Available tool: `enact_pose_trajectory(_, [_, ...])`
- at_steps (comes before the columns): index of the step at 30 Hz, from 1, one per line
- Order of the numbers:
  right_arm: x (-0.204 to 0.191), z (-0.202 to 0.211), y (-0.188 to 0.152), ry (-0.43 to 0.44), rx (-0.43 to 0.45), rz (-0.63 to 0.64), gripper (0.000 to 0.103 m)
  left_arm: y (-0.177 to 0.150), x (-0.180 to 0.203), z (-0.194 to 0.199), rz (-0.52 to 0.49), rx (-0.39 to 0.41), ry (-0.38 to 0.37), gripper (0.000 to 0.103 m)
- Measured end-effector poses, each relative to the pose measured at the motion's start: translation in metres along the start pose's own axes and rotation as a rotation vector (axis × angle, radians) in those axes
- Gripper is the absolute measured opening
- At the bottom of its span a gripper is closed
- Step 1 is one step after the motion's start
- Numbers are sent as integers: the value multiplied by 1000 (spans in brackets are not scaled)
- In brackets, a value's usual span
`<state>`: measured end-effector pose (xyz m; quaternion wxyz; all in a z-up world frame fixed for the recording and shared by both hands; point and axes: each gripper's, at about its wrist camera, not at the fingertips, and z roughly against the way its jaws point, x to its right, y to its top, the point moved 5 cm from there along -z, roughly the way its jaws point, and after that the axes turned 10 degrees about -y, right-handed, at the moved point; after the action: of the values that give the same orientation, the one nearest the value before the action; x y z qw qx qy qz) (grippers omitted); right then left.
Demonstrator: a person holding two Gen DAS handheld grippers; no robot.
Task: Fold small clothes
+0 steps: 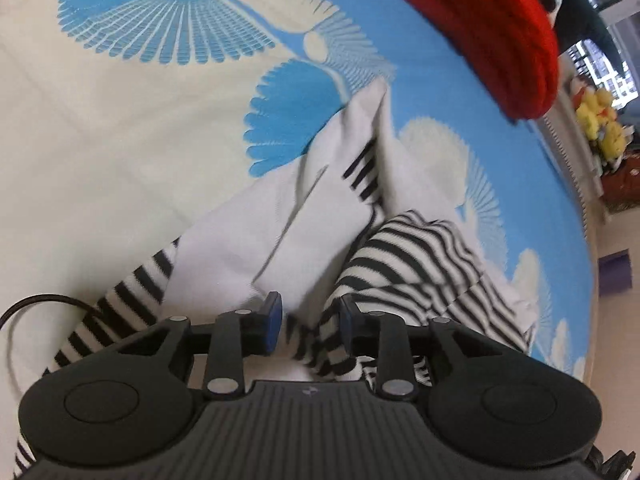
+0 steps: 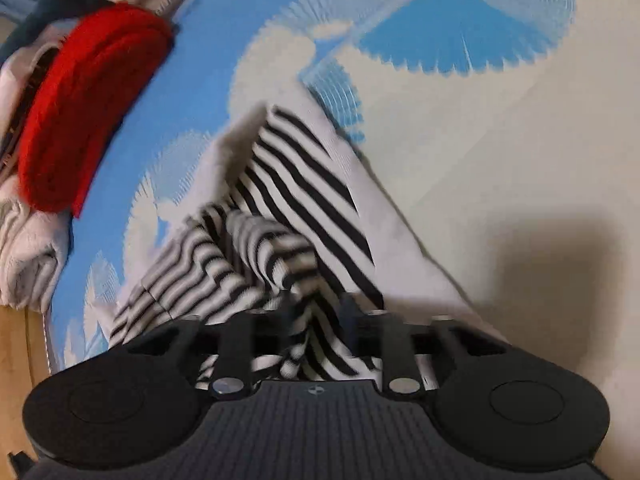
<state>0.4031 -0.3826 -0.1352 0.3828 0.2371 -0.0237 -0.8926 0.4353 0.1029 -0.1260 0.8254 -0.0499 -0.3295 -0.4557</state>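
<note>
A small white garment with black-and-white striped parts (image 1: 280,220) lies crumpled on the bed cover (image 1: 120,140), which is printed with blue and cream fans. My left gripper (image 1: 309,320) hovers low over its near end, jaws open. White and striped cloth shows in the gap, and a striped fold lies against the right finger (image 1: 346,320). In the right wrist view the same garment (image 2: 304,184) runs away from me. My right gripper (image 2: 318,320) stands open over a bunched striped fold, its fingers blurred. No pad presses on the cloth.
A red knitted piece (image 1: 500,28) (image 2: 88,100) lies at the far side of the bed. Folded cream cloth (image 2: 28,248) sits beside it near the bed's edge, with wooden floor (image 2: 16,360) beyond. Yellow plush toys (image 1: 600,124) stand off the bed. A black cable (image 1: 40,304) trails nearby.
</note>
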Motion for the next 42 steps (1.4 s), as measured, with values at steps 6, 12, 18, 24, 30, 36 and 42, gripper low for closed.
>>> enact_pose_trajectory(6, [-6,-4,-5,52,-24,15,44,-5,6,-13,42,-54,-79,25])
enact_pose_trajectory(12, [-25,7,-10,189,19,39,4,10,31,25,39,184,-381,2])
enact_pose_trajectory(18, [-14,36,3,451,157,-203,3,11,17,15,143,106,-414,3])
enact_pose_trajectory(24, [9,-14,-23,-86,-8,-79,14,-9,6,-14,-41,-48,15,29])
enact_pose_trajectory(30, [-26,27,-14,-110,261,92,36,1,54,20,-239,159,-70,29])
enact_pose_trajectory(36, [-45,28,-11,78,257,157,40,-13,70,2,-354,93,-73,29])
enact_pose_trajectory(42, [-16,-31,-23,-91,1,84,35,-16,29,-27,-242,-58,133,30])
